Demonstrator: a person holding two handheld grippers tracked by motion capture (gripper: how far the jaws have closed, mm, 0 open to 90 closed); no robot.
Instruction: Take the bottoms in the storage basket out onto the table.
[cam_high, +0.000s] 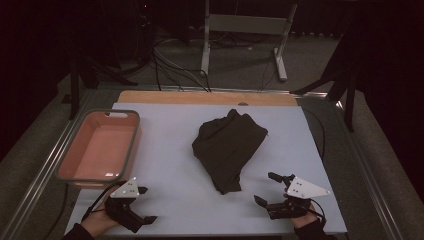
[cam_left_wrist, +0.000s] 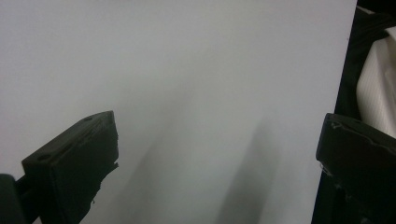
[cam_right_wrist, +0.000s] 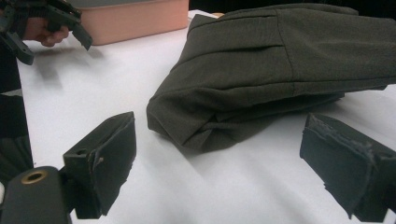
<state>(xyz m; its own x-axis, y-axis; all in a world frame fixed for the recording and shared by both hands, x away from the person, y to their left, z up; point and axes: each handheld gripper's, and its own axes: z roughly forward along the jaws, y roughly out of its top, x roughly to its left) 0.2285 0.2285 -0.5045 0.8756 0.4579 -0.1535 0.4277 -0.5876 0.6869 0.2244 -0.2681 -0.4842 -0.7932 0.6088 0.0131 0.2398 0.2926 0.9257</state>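
A dark olive folded garment (cam_high: 228, 146) lies in a loose heap in the middle of the white table top (cam_high: 170, 175). In the right gripper view the garment (cam_right_wrist: 275, 70) is just ahead of the jaws, its folded corner nearest. My right gripper (cam_high: 266, 188) rests open near the front edge, right of the cloth's tip. My right gripper (cam_right_wrist: 219, 163) has nothing between its jaws. My left gripper (cam_high: 146, 205) is open at the front left, over bare table. In the left gripper view, my left gripper (cam_left_wrist: 215, 158) holds nothing.
A pink tub with a grey rim (cam_high: 131, 145) stands at the left edge; the tub (cam_right_wrist: 135, 18) also appears behind the other hand (cam_right_wrist: 44, 32). A wooden strip (cam_high: 205, 97) runs along the table's far side. Cables and desk legs lie on the floor behind.
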